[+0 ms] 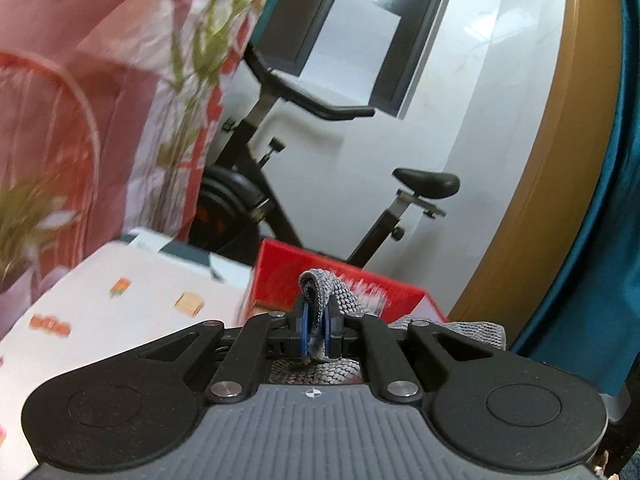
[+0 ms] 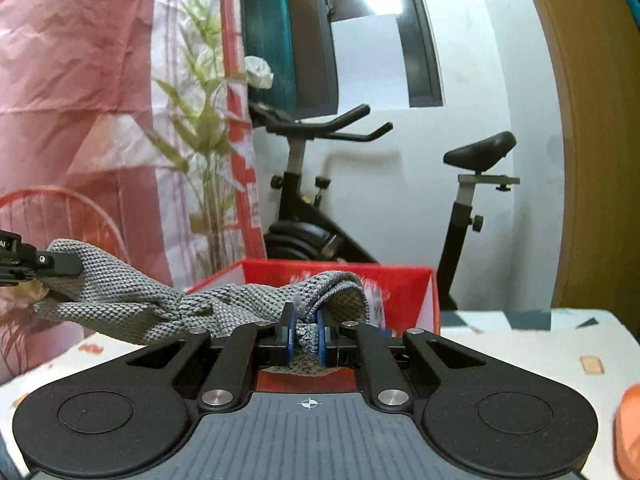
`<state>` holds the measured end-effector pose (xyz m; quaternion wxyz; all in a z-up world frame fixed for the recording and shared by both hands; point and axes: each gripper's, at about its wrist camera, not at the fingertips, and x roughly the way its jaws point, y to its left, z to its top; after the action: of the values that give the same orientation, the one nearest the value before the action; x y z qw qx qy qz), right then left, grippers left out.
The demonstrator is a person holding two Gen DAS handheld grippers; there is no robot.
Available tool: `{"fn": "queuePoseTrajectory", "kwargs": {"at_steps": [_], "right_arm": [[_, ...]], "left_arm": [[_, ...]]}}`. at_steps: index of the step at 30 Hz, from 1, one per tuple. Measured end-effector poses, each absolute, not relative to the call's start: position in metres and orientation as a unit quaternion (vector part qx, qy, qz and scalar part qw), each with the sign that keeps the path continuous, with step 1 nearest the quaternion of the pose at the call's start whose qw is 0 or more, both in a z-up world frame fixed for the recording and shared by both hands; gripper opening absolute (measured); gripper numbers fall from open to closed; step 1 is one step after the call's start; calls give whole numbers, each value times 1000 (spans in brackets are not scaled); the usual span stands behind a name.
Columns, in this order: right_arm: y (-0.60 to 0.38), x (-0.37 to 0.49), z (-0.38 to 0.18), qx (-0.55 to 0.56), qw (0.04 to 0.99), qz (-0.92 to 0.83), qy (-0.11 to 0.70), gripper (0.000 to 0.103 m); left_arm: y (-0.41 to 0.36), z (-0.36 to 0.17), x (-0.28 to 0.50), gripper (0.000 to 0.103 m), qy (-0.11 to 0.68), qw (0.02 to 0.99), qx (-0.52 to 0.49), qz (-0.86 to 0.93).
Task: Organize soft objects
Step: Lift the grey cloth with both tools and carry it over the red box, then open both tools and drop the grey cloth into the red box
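Both tools, left tool (image 1: 316, 330) and right tool (image 2: 307, 336), pinch the grey knitted cloth (image 2: 132, 300); red box (image 2: 404, 292) just beyond.

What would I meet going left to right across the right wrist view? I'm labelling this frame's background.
Left gripper holding the grey cloth → bamboo plant → red box → bike saddle → wooden door frame.

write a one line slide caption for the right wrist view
Both grippers hold a grey knitted cloth stretched above a red box.
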<state>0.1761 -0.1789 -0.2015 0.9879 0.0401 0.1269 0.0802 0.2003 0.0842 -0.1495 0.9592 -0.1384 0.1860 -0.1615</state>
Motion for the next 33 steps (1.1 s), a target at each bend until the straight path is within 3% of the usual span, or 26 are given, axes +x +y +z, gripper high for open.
{"fn": "queuePoseTrajectory", "kwargs": {"at_steps": [10,20,33], "right_arm": [[-182,253,-185,0,989,38,144,9],[-161,322,-225,-44,963,52,259,9],[-159,340,-244,-21,945,49,323,10]], "left_arm": [[24,-141,284,8,169,971,-59,-158],[-10,-197,359,8,324,931,-5,-165],[-13,-215,381,9,372,911,27,-174]]}}
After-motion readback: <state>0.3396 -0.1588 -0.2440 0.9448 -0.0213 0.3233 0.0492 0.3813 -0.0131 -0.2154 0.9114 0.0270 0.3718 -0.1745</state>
